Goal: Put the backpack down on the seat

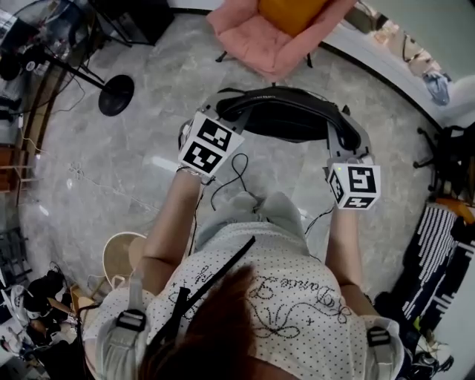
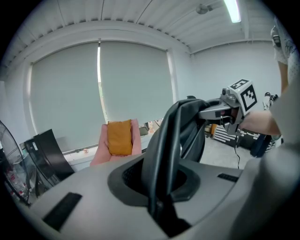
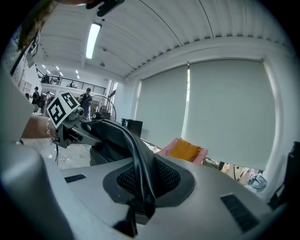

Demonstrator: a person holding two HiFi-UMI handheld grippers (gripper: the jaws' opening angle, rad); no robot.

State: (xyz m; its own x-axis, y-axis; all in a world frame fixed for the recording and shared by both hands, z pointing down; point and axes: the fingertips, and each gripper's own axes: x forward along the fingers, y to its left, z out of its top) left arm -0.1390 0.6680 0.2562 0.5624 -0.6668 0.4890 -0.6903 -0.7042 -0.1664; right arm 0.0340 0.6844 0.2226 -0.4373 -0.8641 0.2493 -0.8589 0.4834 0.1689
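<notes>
A black backpack hangs in the air in front of me, held between both grippers. In the left gripper view, my left gripper is shut on one black strap that rises out of its jaws. Across the bag, my right gripper is shut on the other strap. The head view shows the left gripper and right gripper at the bag's two ends. The seat, a pink chair with an orange cushion, stands beyond the backpack on the floor.
A fan stand's round black base sits on the grey floor at the left, with cables trailing nearby. A round pale stool is by my left side. A black-and-white striped object lies at the right. Large window blinds back the chair.
</notes>
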